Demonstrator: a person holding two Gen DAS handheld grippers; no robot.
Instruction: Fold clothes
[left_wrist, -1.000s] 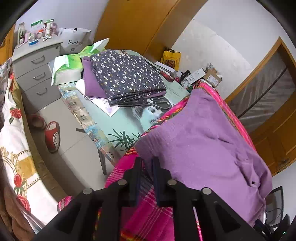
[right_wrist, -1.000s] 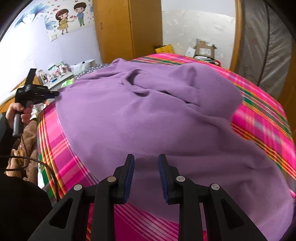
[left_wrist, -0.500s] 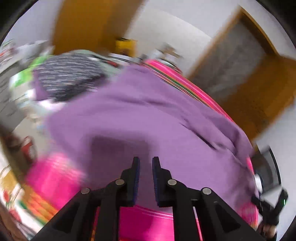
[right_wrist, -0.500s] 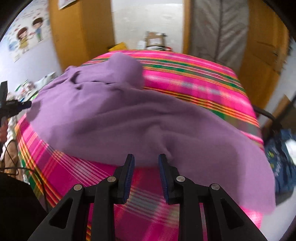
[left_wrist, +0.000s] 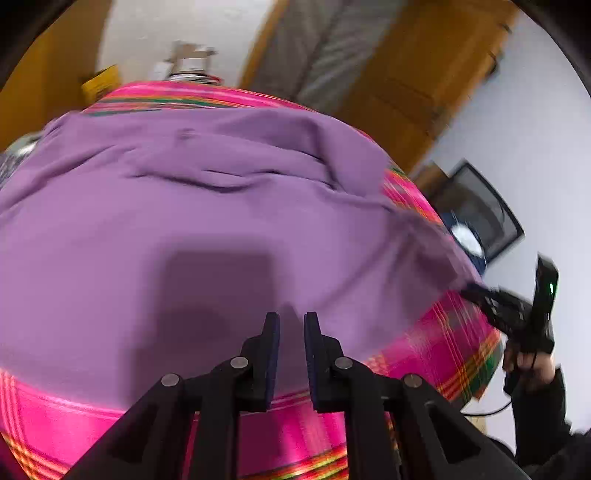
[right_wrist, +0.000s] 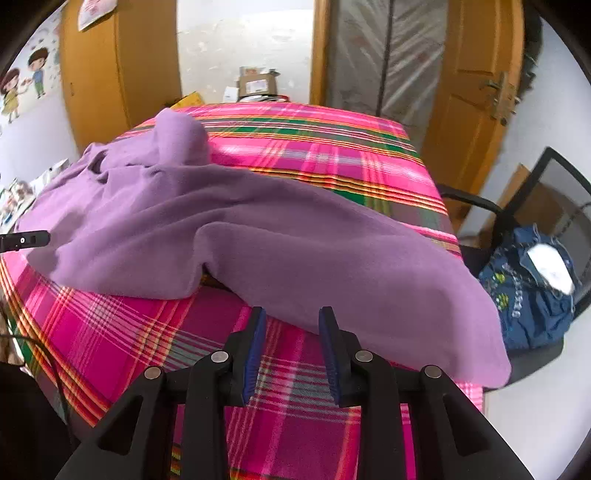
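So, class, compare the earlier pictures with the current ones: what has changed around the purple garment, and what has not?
The left hand-held gripper has swung from the bed's corner to face the purple fleece garment squarely. The right hand-held gripper has shifted toward the garment's near hem, its jaws opening, nothing between them. Neither holds anything. The garment stays spread on the pink plaid bedspread.

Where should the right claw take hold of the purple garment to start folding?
Probably the near hem of the purple garment, just ahead of the opening right claw. Come in low over the plaid cloth; the edge lies free there.
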